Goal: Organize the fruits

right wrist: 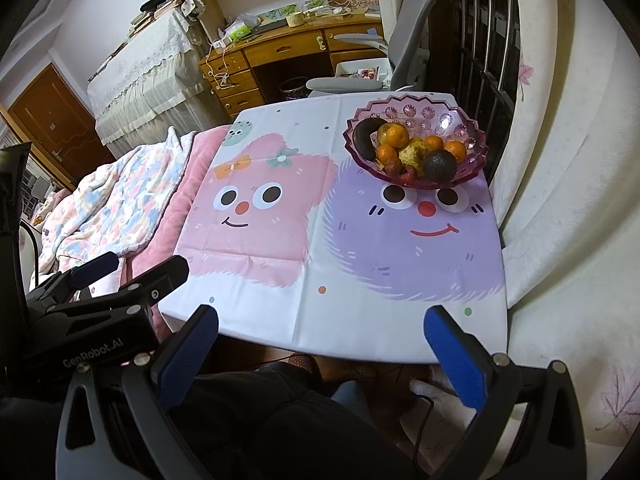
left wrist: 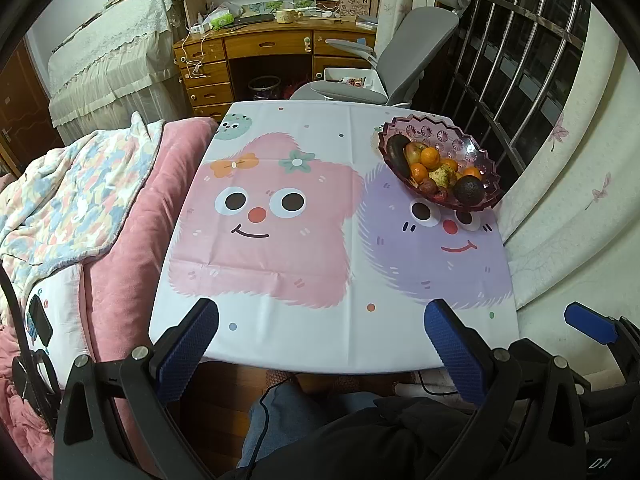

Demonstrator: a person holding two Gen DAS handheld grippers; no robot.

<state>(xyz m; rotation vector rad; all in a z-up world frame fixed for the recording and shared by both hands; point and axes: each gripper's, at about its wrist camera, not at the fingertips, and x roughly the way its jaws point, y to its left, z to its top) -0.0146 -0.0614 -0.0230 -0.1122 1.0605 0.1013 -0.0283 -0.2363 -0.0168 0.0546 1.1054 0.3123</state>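
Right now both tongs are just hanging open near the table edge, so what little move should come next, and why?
Probably reach the right tongs forward toward the pink fruit bowl. All the fruit sits piled in it at the table's far right corner, nearer that side, and both tongs are open and holding nothing.

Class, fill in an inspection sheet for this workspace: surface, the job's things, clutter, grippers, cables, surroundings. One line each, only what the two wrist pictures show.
Surface: table under a white cartoon tablecloth with a pink and a purple face.
Job's things: pink glass fruit bowl at the far right corner, holding oranges, two dark avocado-like fruits, a yellowish fruit and small reddish ones; no fruit lies outside it.
Clutter: nothing seen on the cloth besides the bowl.
Grippers: left gripper and right gripper both open, empty, at the near edge.
Cables: black cable over the person's lap.
Surroundings: pink blanket left, grey chair and wooden desk behind, barred window right.
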